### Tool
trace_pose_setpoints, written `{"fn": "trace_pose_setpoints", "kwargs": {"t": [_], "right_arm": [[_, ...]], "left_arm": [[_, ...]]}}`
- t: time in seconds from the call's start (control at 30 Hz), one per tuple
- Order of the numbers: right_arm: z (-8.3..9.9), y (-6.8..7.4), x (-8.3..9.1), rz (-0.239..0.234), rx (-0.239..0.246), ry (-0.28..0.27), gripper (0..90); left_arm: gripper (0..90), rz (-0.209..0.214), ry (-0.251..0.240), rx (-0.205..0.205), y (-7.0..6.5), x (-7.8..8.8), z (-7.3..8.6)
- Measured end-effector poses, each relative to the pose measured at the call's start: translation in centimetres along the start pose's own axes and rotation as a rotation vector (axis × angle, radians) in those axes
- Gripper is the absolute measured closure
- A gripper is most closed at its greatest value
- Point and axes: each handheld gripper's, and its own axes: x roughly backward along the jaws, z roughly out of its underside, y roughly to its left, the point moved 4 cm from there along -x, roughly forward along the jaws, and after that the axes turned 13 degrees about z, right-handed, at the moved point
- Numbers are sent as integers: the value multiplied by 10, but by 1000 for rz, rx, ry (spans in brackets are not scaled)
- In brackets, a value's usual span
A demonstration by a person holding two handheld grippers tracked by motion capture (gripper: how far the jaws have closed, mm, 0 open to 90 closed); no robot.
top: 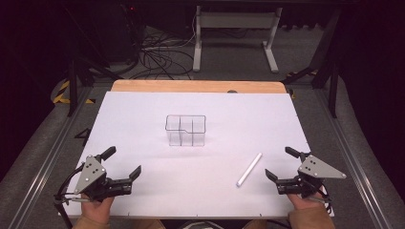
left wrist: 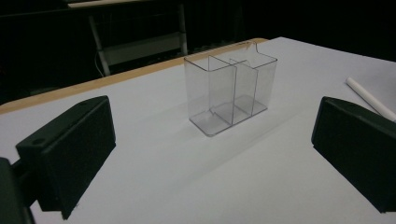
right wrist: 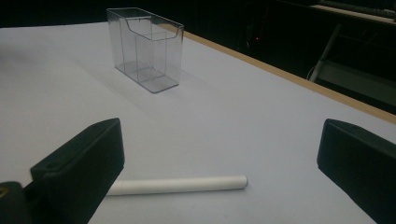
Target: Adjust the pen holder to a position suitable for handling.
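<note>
While both tongs, left tongs [top: 123, 163] and right tongs [top: 282, 163], gape released at lower corners, clear plastic three-compartment box [top: 186, 130] stands frame centre; white cylindrical stick [top: 249, 169] lies lower right on white desk [top: 143, 109].

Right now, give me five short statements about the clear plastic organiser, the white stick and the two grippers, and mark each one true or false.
1. The clear plastic divided organiser stands upright on the white table sheet. True.
2. The white cylindrical stick stands inside the organiser. False: it lies flat on the sheet, apart from the organiser, nearer the right gripper.
3. Both grippers are open. True: the left gripper and the right one each show jaws spread wide with nothing between them.
4. The organiser's compartments hold pens. False: they are empty.
5. The left gripper clamps the stick. False: it grips nothing.
</note>
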Motion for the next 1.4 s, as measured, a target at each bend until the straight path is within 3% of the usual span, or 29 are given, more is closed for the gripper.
{"fn": "trace_pose_setpoints", "kwargs": {"t": [0.63, 0.9, 1.13, 1.4], "right_arm": [[-2, 2, 0, -42, -10, -12, 7], [-2, 2, 0, -50, -14, -19, 14], [-1, 4, 0, -69, -21, -15, 24], [1, 2, 1, -71, -26, -16, 24]], "left_arm": [[14, 54, 12, 5, -1, 0, -3], [27, 102, 25, -21, -3, -4, -13], [44, 155, 66, -15, -3, -15, -20], [44, 216, 65, 4, -4, -31, -33]]}}
